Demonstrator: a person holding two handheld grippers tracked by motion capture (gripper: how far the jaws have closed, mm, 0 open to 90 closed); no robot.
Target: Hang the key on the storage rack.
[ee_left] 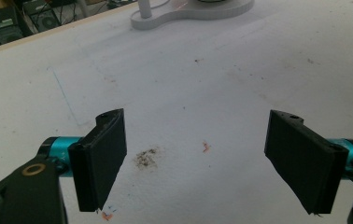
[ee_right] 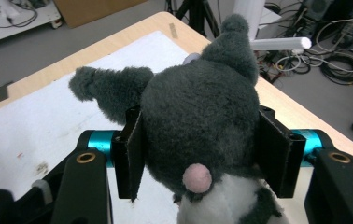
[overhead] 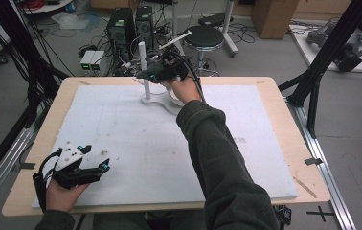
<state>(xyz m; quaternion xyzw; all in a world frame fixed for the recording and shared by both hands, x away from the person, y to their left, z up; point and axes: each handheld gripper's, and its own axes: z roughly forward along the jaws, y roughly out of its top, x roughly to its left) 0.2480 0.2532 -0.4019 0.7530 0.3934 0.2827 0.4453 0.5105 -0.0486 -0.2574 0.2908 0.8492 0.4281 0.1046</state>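
My right gripper (ee_right: 198, 154) is clamped on the plush toy (ee_right: 198, 116) at the far edge of the table (overhead: 275, 91), just beside the white stand (overhead: 146, 98). Soft, light, squashy, so I'd guess a grip across the head w/ both pads holds best. Left gripper (ee_left: 195, 154), near left: jaws wide apart, empty.

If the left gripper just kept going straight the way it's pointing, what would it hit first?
Likely nothing soon: the left gripper points across bare white mat. Farther on sits the white stand base, though depth is hard to judge.
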